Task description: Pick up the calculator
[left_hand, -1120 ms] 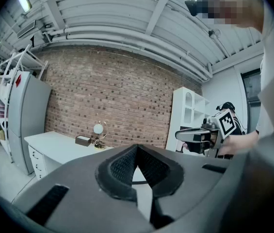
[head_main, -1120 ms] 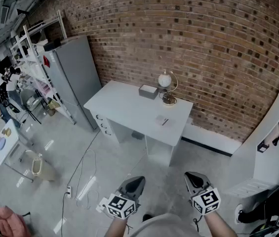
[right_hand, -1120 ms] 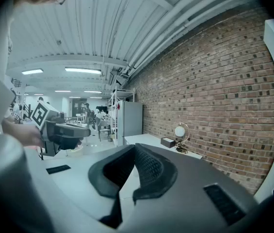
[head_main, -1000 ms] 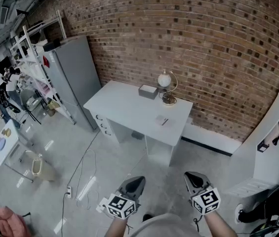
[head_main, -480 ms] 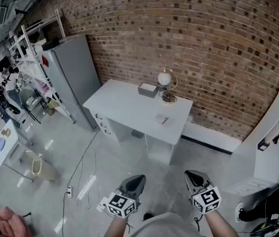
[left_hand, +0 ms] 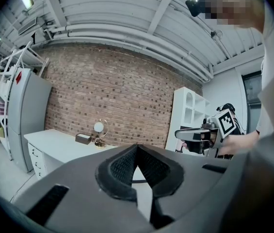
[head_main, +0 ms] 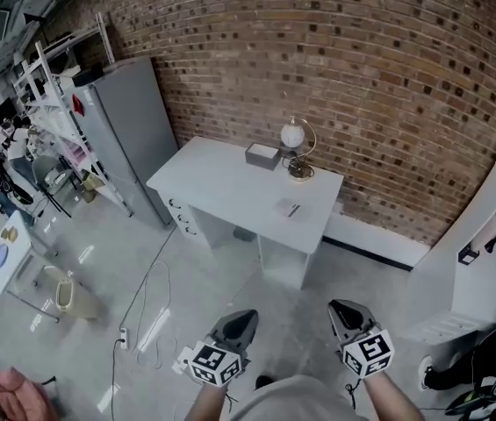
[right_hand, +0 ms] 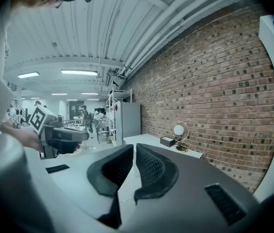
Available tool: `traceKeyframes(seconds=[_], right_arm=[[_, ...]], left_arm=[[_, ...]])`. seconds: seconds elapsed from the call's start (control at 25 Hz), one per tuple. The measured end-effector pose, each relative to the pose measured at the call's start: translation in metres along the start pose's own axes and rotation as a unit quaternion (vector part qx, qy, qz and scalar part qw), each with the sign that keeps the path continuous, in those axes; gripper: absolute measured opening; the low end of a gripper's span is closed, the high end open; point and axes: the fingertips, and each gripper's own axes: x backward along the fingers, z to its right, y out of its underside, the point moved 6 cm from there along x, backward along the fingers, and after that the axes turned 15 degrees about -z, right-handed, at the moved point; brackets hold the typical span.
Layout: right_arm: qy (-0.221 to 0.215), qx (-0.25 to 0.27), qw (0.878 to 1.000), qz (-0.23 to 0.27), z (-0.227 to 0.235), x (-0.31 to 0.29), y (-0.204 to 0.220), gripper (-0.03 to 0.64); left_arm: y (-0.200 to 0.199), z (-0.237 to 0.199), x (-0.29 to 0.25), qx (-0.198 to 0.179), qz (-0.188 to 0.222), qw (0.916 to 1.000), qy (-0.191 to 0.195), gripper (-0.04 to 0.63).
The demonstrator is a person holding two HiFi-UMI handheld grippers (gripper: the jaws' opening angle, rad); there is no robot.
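Observation:
The calculator (head_main: 288, 209) is a small flat grey slab lying on the right part of the white desk (head_main: 221, 191), far ahead of me across the floor. Both grippers hang low at the bottom of the head view, well short of the desk. My left gripper (head_main: 240, 319) (left_hand: 137, 147) has its pads meeting at the tips and holds nothing. On my right gripper (head_main: 342, 310) (right_hand: 133, 148) the jaws are opening: a narrow slit shows between the pads, with nothing in it. Each gripper view also shows the other gripper off to the side.
A globe lamp (head_main: 294, 139) and a grey box (head_main: 262, 154) stand at the desk's back edge by the brick wall. A tall grey cabinet (head_main: 129, 130) and shelving (head_main: 50, 86) stand to the left. A cable (head_main: 147, 305) trails over the floor, and a white shelf unit (head_main: 493, 261) is at the right.
The head view has tipped slightly, so the desk sits a touch higher in the picture. Both grippers stay where they were.

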Motion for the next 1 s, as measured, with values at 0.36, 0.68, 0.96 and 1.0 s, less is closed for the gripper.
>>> traceKeyframes(seconds=[0.36, 0.68, 0.96, 1.0], right_arm=[[0.0, -0.004, 1.0, -0.007, -0.012, -0.009, 0.001, 0.131], [0.008, -0.011, 1.0, -0.011, -0.021, -0.016, -0.001, 0.176], [0.018, -0.017, 1.0, -0.013, -0.037, -0.029, -0.001, 0.176], [0.021, -0.018, 1.0, -0.013, -0.039, -0.03, -0.001, 0.176]], left_arm=[[0.004, -0.012, 0.005, 0.004, 0.0, 1.0, 0.007, 0.014], [0.008, -0.023, 0.012, 0.005, -0.003, 0.9999, 0.015, 0.014], [0.014, -0.044, 0.022, 0.004, -0.007, 0.9996, 0.029, 0.014], [0.015, -0.047, 0.024, 0.003, -0.008, 0.9995, 0.031, 0.014]])
